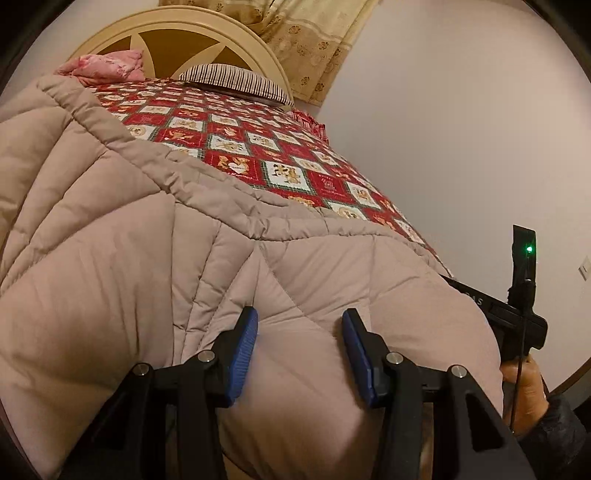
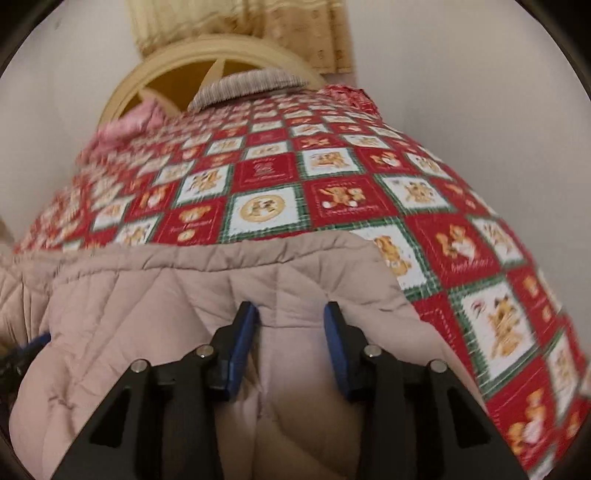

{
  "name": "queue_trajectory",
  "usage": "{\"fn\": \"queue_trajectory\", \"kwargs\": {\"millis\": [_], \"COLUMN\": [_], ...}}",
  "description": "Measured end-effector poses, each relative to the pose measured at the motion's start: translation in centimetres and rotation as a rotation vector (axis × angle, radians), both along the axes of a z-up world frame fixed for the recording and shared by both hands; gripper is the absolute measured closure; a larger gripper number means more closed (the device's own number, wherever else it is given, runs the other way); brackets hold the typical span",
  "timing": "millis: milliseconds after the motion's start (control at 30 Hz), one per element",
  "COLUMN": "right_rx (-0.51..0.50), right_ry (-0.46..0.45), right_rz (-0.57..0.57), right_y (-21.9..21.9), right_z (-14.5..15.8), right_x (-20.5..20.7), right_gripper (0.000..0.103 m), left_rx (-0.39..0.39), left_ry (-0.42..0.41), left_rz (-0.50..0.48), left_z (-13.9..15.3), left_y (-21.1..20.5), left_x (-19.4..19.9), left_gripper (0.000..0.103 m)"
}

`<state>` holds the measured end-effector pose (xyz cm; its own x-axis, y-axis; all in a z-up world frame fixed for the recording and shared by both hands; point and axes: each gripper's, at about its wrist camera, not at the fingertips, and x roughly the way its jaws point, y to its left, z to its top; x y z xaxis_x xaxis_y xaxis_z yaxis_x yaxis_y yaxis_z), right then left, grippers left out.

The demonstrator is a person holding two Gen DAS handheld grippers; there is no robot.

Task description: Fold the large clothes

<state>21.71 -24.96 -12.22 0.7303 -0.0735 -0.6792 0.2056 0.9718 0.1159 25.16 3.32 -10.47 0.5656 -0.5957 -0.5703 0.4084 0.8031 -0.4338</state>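
The left claw (image 1: 300, 325) stands spread over a puffy fold of the quilted beige coat (image 1: 147, 258), with padding bulging between its blue pads (image 1: 243, 354); whether they pinch it I cannot tell. The right claw (image 2: 291, 317) is also spread above the coat (image 2: 184, 302) near its stitched hem, its pads clear of the cloth. The coat lies across the foot of the bed, on a red checked bedspread (image 2: 332, 177) with bear pictures. Farther off are a striped pillow (image 1: 236, 79), pink bedding (image 1: 107, 66), a round headboard (image 1: 177, 33) and a curtain (image 1: 314, 48). The step looks like settling a fold. Next, each claw probably needs a fresh hold on an edge to carry it over.
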Motion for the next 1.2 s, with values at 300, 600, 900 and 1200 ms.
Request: {"fn": "queue_trajectory", "kwargs": {"millis": [300,600,900,1200], "right_rx": [-0.094,0.063,-0.116,-0.07], "right_ry": [0.067,-0.09,-0.07,-0.08], "right_rz": [-0.055,0.176,0.156,0.155], "right_y": [1.5,11.5,14.6,14.0], "right_z": [1.6,4.5,-0.3,-0.5], "right_x": [0.1,-8.2,-7.5,-7.4], "right_gripper": [0.07,0.077,0.079,0.079], "left_rx": [0.001,-0.004,0.212,0.427], "left_ry": [0.014,0.005,-0.028,-0.141], "left_rz": [0.008,0.027,0.097,0.329], "left_z": [-0.3,0.1,1.8,5.8], "left_y": [0.1,0.4,-0.6,3.7], "left_x": [0.3,-0.4,-3.0,-9.0], "left_gripper": [0.054,0.054,0.053,0.039]}}
